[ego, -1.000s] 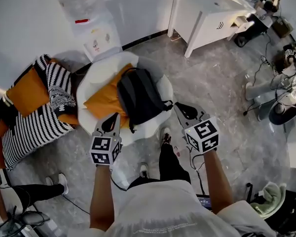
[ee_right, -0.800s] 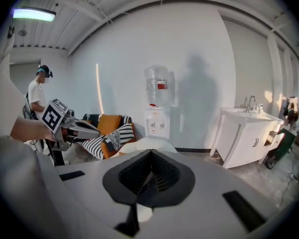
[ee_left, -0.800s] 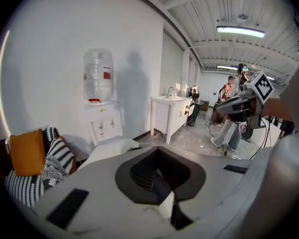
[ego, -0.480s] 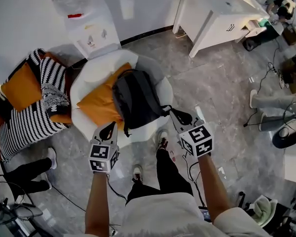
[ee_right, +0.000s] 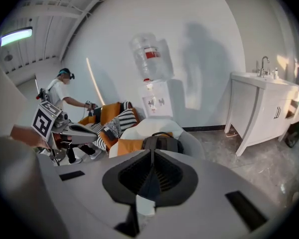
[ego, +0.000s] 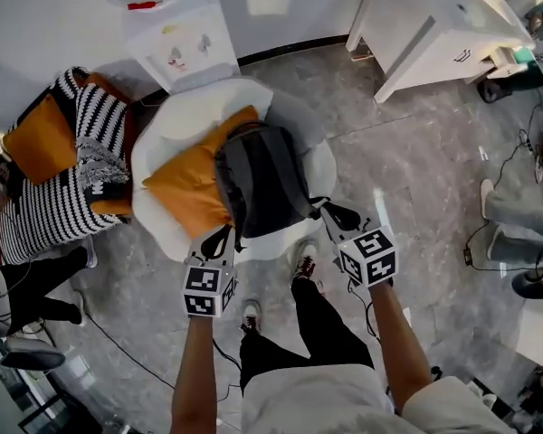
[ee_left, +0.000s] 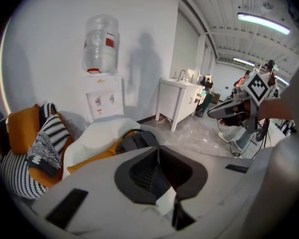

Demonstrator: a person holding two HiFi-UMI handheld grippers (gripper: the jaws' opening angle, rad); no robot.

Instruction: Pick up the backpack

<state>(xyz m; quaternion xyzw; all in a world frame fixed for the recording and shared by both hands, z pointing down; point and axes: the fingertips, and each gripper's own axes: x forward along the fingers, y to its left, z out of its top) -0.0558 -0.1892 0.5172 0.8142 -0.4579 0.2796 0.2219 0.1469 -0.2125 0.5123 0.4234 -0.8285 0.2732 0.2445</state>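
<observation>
A dark grey backpack (ego: 262,183) lies on a round white chair (ego: 176,138), leaning against an orange cushion (ego: 195,183). My left gripper (ego: 217,240) hovers at the chair's front edge, just short of the backpack's lower left corner. Its jaws have just been opening to a narrow gap with nothing between them. My right gripper (ego: 333,212) is shut and empty, close to the strap at the backpack's lower right. The left gripper view shows the backpack (ee_left: 137,139) just beyond the left gripper (ee_left: 158,148). In the right gripper view the backpack (ee_right: 162,143) sits behind the right gripper (ee_right: 152,151).
A water dispenser (ego: 176,39) stands against the wall behind the chair. At the left is a sofa with striped and orange cushions (ego: 63,170), with a person's legs (ego: 36,283) beside it. A white sink cabinet (ego: 443,25) is at the back right. Cables run over the grey floor.
Both grippers have sunk and come in toward the chair's front edge, on either side of the backpack's lower end. The backpack has not moved.
</observation>
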